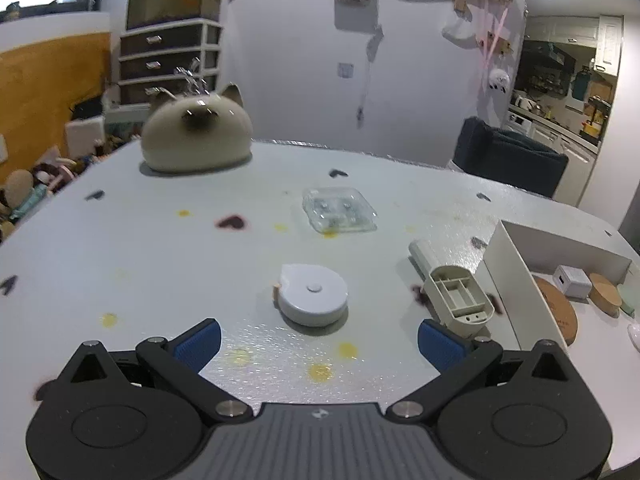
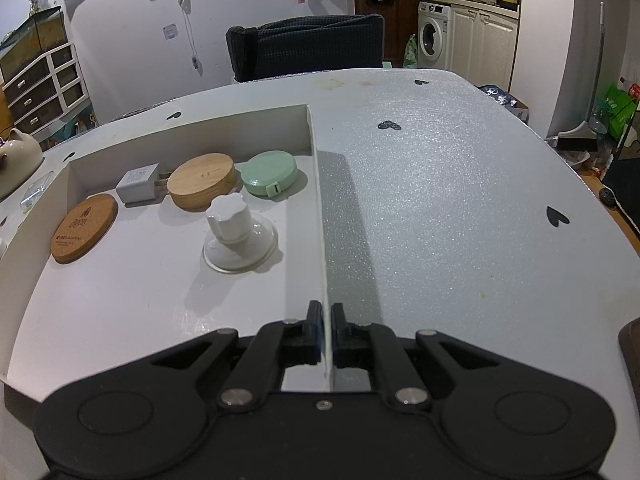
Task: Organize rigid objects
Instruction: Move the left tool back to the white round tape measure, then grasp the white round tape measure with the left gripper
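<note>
My left gripper is open and empty, just short of a white round tape measure on the table. A beige plastic cover lies to its right and a clear plastic case farther back. My right gripper is shut on the right wall of a white box. In the box are a cork coaster, a grey charger, a wooden disc, a green tape measure and a white suction knob.
A ceramic cat figure stands at the table's far left. The white box sits at the right in the left wrist view. A dark chair stands behind the table. Drawers stand against the wall.
</note>
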Demonstrator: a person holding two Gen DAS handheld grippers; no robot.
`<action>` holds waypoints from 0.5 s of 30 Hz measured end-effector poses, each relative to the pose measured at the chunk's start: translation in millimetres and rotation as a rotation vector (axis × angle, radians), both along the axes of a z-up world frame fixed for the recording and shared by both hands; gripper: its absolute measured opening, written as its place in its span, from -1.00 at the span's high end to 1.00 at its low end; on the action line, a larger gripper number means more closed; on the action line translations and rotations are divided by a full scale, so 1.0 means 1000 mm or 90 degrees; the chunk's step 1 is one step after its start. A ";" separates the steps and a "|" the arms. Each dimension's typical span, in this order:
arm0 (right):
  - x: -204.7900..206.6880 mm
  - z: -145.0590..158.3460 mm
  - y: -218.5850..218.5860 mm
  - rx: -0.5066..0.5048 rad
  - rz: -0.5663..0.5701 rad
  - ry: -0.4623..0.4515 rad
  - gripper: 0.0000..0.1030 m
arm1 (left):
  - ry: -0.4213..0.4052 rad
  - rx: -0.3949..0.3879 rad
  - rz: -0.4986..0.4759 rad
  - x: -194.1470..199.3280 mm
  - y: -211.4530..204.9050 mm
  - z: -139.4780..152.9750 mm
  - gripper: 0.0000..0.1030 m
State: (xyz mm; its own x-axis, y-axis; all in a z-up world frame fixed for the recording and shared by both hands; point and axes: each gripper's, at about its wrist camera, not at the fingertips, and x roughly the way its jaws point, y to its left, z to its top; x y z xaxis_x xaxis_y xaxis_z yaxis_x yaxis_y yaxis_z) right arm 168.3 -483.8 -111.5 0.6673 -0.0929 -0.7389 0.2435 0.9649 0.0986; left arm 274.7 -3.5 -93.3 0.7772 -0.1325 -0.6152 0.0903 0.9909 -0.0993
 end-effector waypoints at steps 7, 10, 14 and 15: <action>0.000 0.001 0.000 0.001 -0.001 -0.001 0.87 | 0.010 0.003 -0.012 0.024 -0.002 -0.013 -1.00; 0.000 0.001 -0.001 0.001 -0.002 -0.001 0.87 | 0.002 0.016 -0.016 0.033 0.000 -0.014 -1.00; 0.000 0.001 -0.001 0.001 -0.002 -0.001 0.87 | -0.008 0.044 -0.022 0.044 0.000 -0.017 -0.74; 0.000 0.001 -0.001 0.001 -0.002 -0.001 0.87 | -0.006 0.052 -0.022 0.047 0.000 -0.018 -0.58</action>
